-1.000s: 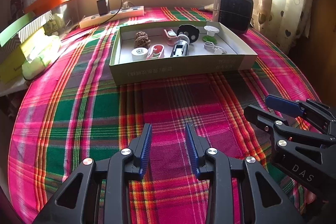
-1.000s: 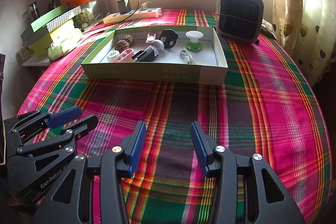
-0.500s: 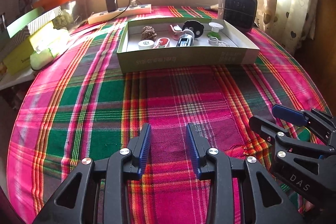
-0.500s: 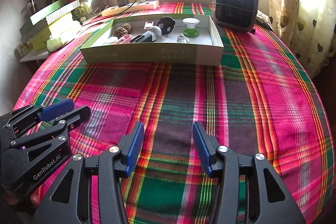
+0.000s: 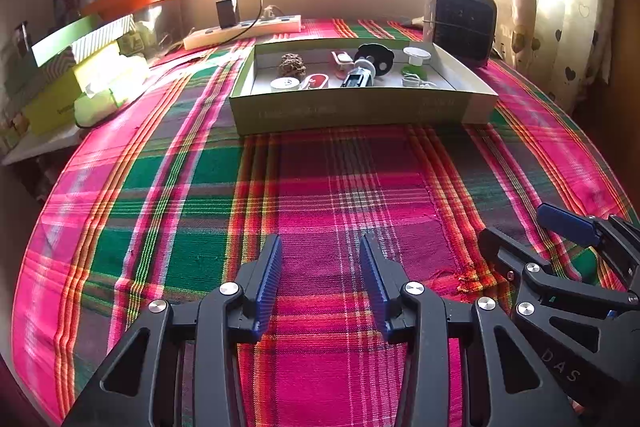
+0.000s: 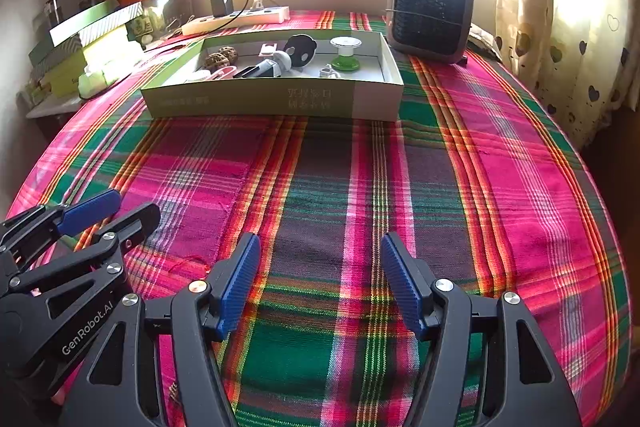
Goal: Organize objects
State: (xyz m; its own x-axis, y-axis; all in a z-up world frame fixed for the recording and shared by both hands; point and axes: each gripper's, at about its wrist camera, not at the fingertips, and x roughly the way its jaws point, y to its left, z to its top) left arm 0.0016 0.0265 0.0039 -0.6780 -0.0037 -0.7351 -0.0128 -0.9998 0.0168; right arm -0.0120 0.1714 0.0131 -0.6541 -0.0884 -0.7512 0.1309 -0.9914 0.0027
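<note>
A shallow green cardboard box (image 5: 360,107) (image 6: 248,101) lies at the far side of the plaid table. Inside it are several small items: a brown knobbly ball (image 5: 292,66), a white tape roll (image 5: 285,83), a red-and-white piece (image 5: 316,81), a black tool with a white head (image 5: 358,77) (image 6: 266,67), a black disc (image 5: 374,54) (image 6: 300,49) and a green-based white spool (image 5: 416,61) (image 6: 346,53). My left gripper (image 5: 320,259) hovers over bare cloth near the front edge, its jaws opening with nothing between them. My right gripper (image 6: 320,259) is beside it, jaws also opening on nothing.
A small grey heater (image 5: 462,23) (image 6: 430,13) stands behind the box on the right. A white power strip with a black charger (image 5: 244,29) (image 6: 236,17) lies at the back. Stacked green boxes (image 5: 72,75) sit at the left, a curtain (image 6: 560,7) hangs at the right.
Both grippers' jaws have spread wider. Both views have tilted up a little, so the box now sits lower and the window shows more.
</note>
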